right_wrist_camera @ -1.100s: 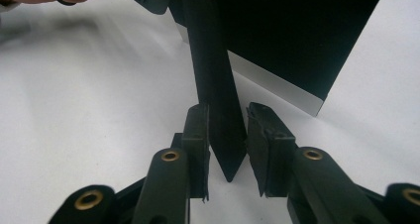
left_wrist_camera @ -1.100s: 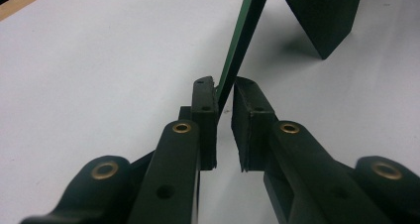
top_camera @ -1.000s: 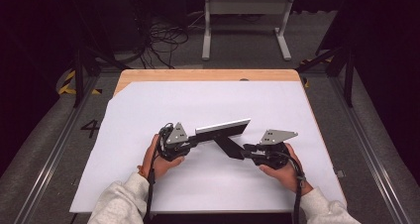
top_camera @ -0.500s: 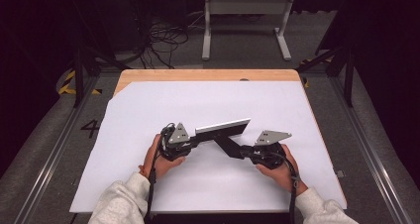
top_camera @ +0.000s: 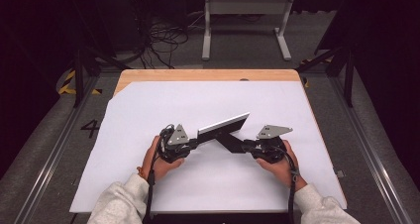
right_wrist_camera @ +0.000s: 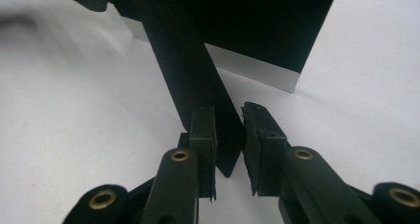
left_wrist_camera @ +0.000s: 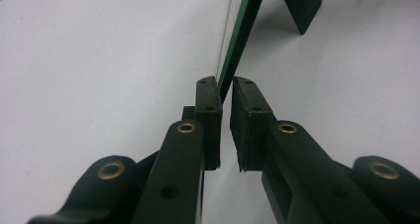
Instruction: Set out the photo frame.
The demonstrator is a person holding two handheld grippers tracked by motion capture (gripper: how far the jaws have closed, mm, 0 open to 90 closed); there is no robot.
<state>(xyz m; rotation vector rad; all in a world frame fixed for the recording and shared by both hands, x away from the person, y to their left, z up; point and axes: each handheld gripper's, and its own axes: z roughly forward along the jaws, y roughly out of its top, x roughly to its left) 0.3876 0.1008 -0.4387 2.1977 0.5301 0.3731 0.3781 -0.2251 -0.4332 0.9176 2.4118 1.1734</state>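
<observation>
Black strut [top_camera: 229,142], high view: juts from the back of the panel [top_camera: 224,125], which stands on edge mid-table [top_camera: 148,110].
Left gripper [left_wrist_camera: 225,115], its view: jaws have just closed tighter and pinch the panel's thin green edge. The panel looks stiff, light and probably slick, so grip low near the corner.
Right gripper [right_wrist_camera: 230,135], its view: jaws have just eased apart. The strut is between them, against one pad only. It looks thin and may flex.

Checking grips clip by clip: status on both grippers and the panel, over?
Left gripper shut on thin panel, upright on edge. Right gripper has just been opening, black strip between its fingers. Nothing in the way.
</observation>
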